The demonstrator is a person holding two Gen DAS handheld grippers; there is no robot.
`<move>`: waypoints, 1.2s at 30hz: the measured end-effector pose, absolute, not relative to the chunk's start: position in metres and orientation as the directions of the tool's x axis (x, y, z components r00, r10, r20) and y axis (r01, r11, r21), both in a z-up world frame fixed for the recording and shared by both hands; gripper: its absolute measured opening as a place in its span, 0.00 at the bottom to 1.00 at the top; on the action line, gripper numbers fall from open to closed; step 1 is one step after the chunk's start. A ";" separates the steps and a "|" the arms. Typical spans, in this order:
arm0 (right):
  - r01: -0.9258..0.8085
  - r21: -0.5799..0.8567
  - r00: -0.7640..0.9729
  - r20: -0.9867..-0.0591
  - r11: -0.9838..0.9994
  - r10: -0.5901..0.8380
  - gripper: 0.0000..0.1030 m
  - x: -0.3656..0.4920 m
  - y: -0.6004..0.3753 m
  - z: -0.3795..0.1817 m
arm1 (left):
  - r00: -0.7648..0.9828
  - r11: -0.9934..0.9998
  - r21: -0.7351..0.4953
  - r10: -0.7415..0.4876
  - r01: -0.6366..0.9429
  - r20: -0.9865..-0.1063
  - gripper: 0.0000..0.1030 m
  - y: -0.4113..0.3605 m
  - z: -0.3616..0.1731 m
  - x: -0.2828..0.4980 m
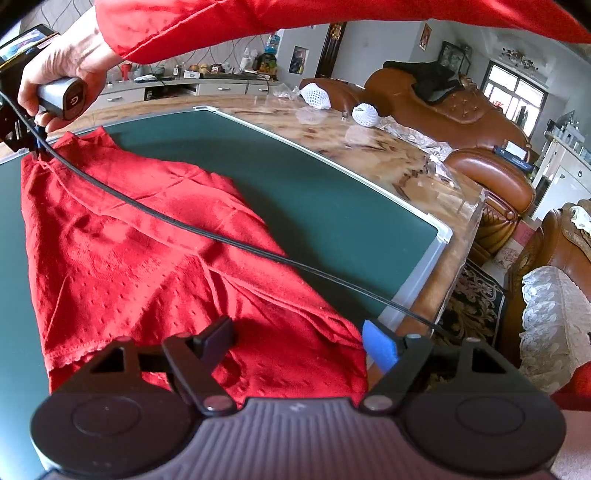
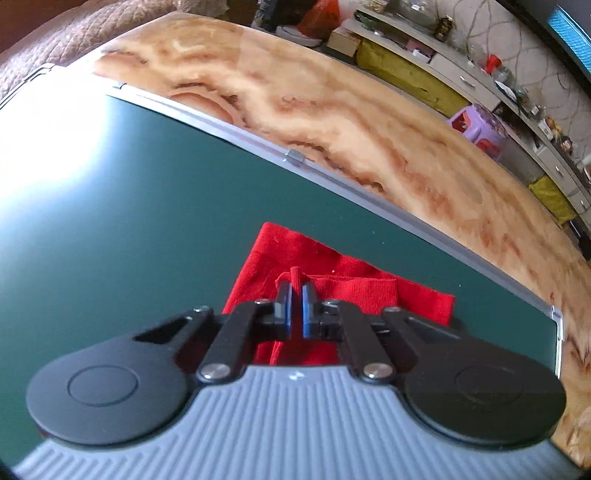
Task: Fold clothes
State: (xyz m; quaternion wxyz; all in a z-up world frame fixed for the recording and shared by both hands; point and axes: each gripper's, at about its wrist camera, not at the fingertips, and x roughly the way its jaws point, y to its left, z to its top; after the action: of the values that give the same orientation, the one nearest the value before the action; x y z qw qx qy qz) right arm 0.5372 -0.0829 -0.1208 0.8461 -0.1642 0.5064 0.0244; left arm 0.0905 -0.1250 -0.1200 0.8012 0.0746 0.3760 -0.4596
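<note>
Two views, both looking down onto a wide marbled beige stone table (image 2: 369,122), carrying a dark green flat board with a silver metal frame (image 1: 306,192). Lying spread across that board, near its front edge in the left wrist view: a red knitted garment with a dotted eyelet pattern (image 1: 147,251), wrinkled, one far corner lifting off the surface. Gripping that far corner: the right gripper (image 2: 296,295), fingers narrowed to a thin gap, pinching a small ridge of red cloth between blue pads. Showing in the left wrist view as well, up at the top left, wrapped in a bare hand under a red sleeve (image 1: 207,26). Hovering over the garment's near hem: the left gripper (image 1: 299,343), fingers spread wide, holding nothing. Trailing diagonally above the cloth: a thin black cable (image 1: 207,232).
</note>
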 end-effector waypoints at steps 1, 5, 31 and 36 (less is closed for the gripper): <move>-0.193 -0.247 0.497 -0.859 0.950 -0.122 0.07 0.536 -0.085 -0.118 | 0.294 0.566 -0.227 -0.681 0.793 -0.671 0.80 -0.125 -0.120 0.091; -0.148 -0.182 0.487 -0.869 0.972 -0.088 0.07 0.539 -0.098 -0.111 | 0.291 0.565 -0.232 -0.684 0.792 -0.669 0.80 -0.125 -0.121 0.091; 0.002 -0.064 0.542 -0.839 0.998 -0.055 0.08 0.540 -0.117 -0.080 | 0.288 0.559 -0.233 -0.688 0.796 -0.666 0.83 -0.129 -0.121 0.089; 0.043 -0.054 0.544 -0.836 0.998 -0.069 0.08 0.557 -0.111 -0.095 | 0.287 0.558 -0.234 -0.688 0.796 -0.667 0.83 -0.126 -0.121 0.086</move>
State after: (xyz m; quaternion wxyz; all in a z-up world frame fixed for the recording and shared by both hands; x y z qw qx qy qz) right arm 0.5571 -0.1111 -0.0954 0.8785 -0.0137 0.4765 -0.0317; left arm 0.0857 -0.1263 -0.1207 0.7988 0.0719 0.3755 -0.4645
